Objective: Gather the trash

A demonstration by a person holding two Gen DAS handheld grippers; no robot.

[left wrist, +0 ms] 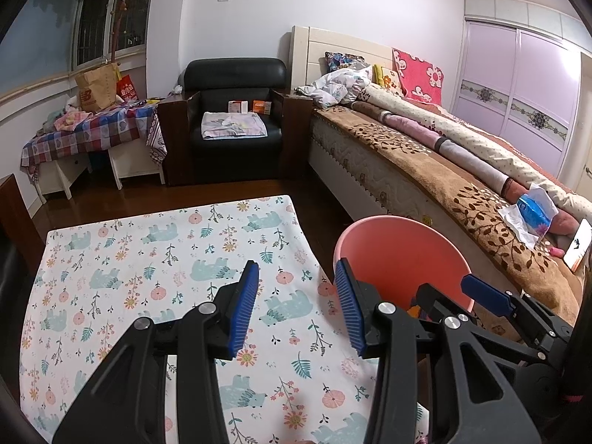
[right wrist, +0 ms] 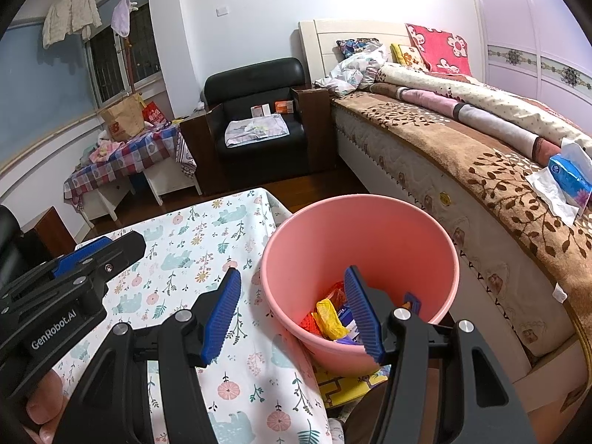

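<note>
A pink plastic bin [right wrist: 360, 233] stands on the floor between the table and the bed; it also shows in the left wrist view [left wrist: 401, 255]. Inside lie several wrappers [right wrist: 329, 318], yellow, red and purple. My right gripper [right wrist: 292, 314] is open and empty, its jaws straddling the bin's near rim. My left gripper [left wrist: 296, 307] is open and empty above the table with the floral cloth [left wrist: 166, 259], just left of the bin. The right gripper shows in the left wrist view [left wrist: 484, 296] and the left gripper in the right wrist view [right wrist: 85, 259].
A bed [left wrist: 425, 155] with brown blanket runs along the right, with a blue tissue pack [right wrist: 569, 177] and loose tissue [right wrist: 551, 192] on it. A black armchair [left wrist: 235, 118] and a cluttered checked side table [left wrist: 92, 129] stand at the back. A yellow mat [right wrist: 347, 384] lies under the bin.
</note>
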